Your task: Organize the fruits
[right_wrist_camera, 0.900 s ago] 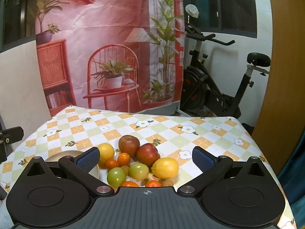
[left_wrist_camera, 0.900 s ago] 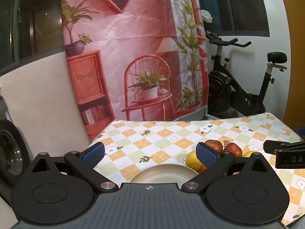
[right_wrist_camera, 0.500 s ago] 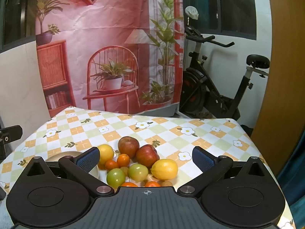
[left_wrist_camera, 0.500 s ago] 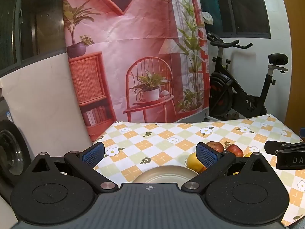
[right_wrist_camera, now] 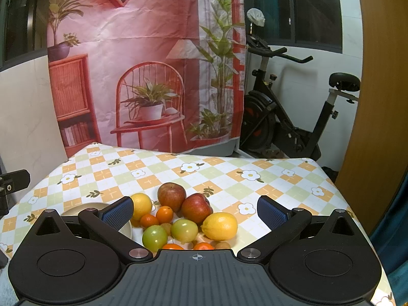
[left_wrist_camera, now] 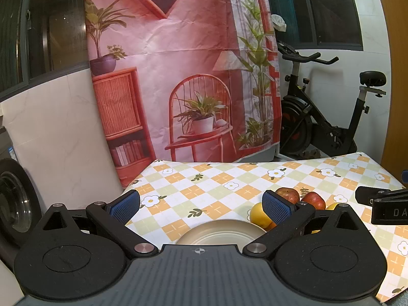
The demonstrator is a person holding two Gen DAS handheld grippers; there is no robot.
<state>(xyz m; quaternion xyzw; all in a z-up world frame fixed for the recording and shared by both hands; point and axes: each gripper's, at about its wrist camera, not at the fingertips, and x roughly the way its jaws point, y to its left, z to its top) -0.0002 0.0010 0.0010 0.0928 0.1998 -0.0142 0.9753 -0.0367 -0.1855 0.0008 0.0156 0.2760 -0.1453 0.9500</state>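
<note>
**A:** Why are both your tools hanging back like that?

**B:** I think I'm sizing things up before the first pick. My left gripper (left_wrist_camera: pixel 201 204) and my right gripper (right_wrist_camera: pixel 195 210) both have their blue-padded fingers spread fully wide, with nothing between them, tipped down toward the checked, flower-printed tablecloth (right_wrist_camera: pixel 229 170).

**A:** And the fruit?

**B:** It sits in one loose heap: two red apples (right_wrist_camera: pixel 171 195), a round yellow orange (right_wrist_camera: pixel 141 205), a yellow lemon (right_wrist_camera: pixel 220 225), two green tomato-like fruits (right_wrist_camera: pixel 184 230) and a few small tangerines (right_wrist_camera: pixel 164 214). From my right tool the heap lies ahead of the fingertips and below them, centred in the gap.

**A:** Where would it go?

**B:** Probably the shallow cream plate (left_wrist_camera: pixel 219 234), empty as far as I see, just left of the heap and under my left fingers.
</note>
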